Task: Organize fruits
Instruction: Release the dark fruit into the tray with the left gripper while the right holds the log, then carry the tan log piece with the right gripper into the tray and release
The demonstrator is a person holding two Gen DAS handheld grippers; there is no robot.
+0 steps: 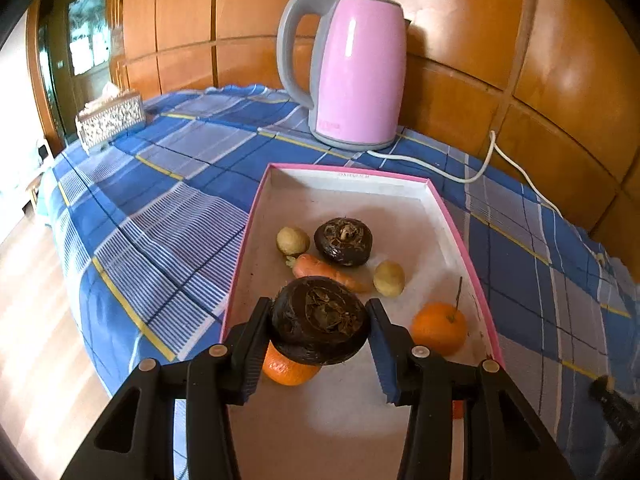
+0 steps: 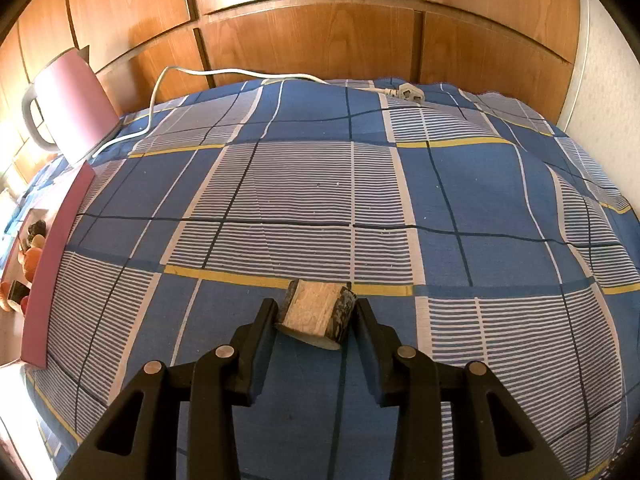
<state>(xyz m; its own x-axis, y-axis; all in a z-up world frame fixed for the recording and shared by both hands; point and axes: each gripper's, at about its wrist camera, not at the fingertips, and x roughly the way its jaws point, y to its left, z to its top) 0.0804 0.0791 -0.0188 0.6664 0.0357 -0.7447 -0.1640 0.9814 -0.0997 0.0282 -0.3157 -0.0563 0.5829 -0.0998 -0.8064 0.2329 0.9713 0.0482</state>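
My left gripper (image 1: 320, 320) is shut on a dark brown water chestnut (image 1: 320, 320) and holds it above the pink-rimmed white box (image 1: 456, 224). In the box lie a second water chestnut (image 1: 343, 241), a carrot (image 1: 320, 268), two small pale round fruits (image 1: 293, 241) (image 1: 389, 278), and two oranges (image 1: 439, 328) (image 1: 286, 368), one partly hidden under the held chestnut. My right gripper (image 2: 316, 316) is shut on a short piece of sugarcane (image 2: 316, 314), pale at the middle with dark ends, just above the blue checked cloth (image 2: 360, 200).
A pink electric kettle (image 1: 354, 68) stands behind the box, its white cord (image 2: 240, 74) and plug (image 2: 408, 92) trailing along the wood-panelled wall. A tissue box (image 1: 110, 118) sits at the far left. The pink box's side (image 2: 56, 252) shows at the right view's left edge.
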